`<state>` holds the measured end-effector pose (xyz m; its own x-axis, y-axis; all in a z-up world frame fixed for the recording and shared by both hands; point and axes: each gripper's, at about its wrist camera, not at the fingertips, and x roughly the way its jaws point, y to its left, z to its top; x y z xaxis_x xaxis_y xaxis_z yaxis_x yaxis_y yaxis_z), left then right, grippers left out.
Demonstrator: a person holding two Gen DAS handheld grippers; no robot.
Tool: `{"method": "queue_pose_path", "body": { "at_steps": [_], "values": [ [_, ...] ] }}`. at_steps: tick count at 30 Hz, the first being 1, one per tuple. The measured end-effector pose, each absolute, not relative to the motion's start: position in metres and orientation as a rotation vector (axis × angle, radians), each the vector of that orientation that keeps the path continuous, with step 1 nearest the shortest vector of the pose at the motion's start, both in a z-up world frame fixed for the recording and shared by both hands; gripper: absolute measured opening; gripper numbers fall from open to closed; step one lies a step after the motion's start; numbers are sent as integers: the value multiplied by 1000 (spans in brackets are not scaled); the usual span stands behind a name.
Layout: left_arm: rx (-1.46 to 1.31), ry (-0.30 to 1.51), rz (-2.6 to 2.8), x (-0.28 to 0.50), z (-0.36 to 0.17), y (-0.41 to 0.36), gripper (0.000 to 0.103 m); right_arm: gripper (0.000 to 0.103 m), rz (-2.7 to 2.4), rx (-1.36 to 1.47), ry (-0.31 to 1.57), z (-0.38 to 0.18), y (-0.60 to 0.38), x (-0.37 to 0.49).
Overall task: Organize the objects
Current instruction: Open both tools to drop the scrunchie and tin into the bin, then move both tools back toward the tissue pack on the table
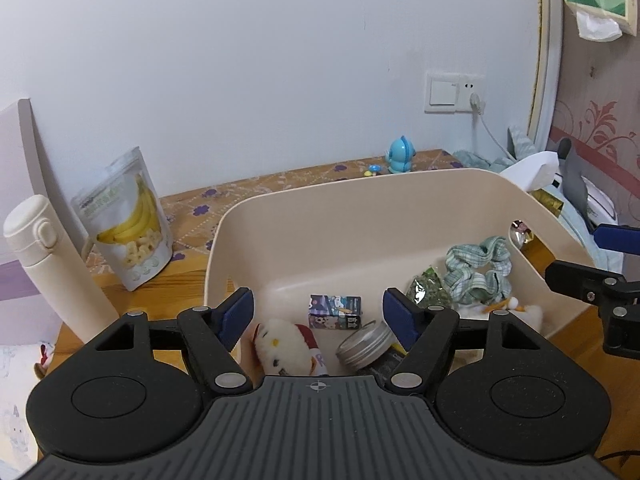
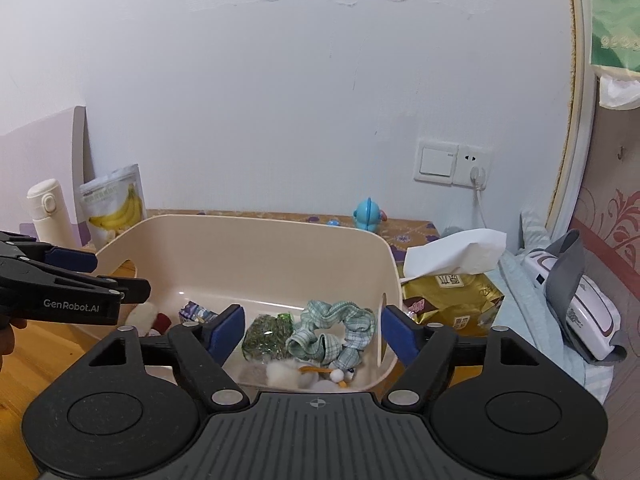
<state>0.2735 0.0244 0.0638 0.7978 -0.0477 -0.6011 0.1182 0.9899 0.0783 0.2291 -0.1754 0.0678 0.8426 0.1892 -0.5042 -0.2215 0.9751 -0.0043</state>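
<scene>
Both grippers are hovering over the beige bin (image 1: 400, 208), jaws spread wide and holding nothing. The left gripper (image 1: 318, 318) is hiding part of the plush toy (image 1: 280, 344) and round tin (image 1: 365, 346) lying between its jaws. The small carton (image 1: 335, 312) is lying crosswise just ahead. The right gripper (image 2: 312, 332) is framing the checked scrunchie (image 2: 332, 336); a white fluffy thing below is half hidden.

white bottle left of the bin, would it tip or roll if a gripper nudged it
The white bottle stands tall and narrow, so a push near the cap would probably topple it. Its round, smooth body would then likely roll across the table. How full or heavy it is can't be told.
</scene>
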Motion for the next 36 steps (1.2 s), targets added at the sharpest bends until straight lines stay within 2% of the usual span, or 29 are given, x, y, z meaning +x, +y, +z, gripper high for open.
{"method": "queue_pose_path", "body": {
  "at_steps": [4, 14, 17, 36],
  "values": [
    [118, 624, -88, 259, 68, 24, 73, 85, 213, -64, 520, 70, -178, 219],
    [120, 605, -98, 231, 73, 21, 74, 91, 204, -62, 510, 73, -186, 191],
    [115, 603, -94, 224, 72, 22, 81, 93, 204, -62, 509, 73, -186, 186],
    [102, 619, -76, 181, 54, 24, 84, 102, 210, -84, 551, 54, -190, 151]
  ]
}}
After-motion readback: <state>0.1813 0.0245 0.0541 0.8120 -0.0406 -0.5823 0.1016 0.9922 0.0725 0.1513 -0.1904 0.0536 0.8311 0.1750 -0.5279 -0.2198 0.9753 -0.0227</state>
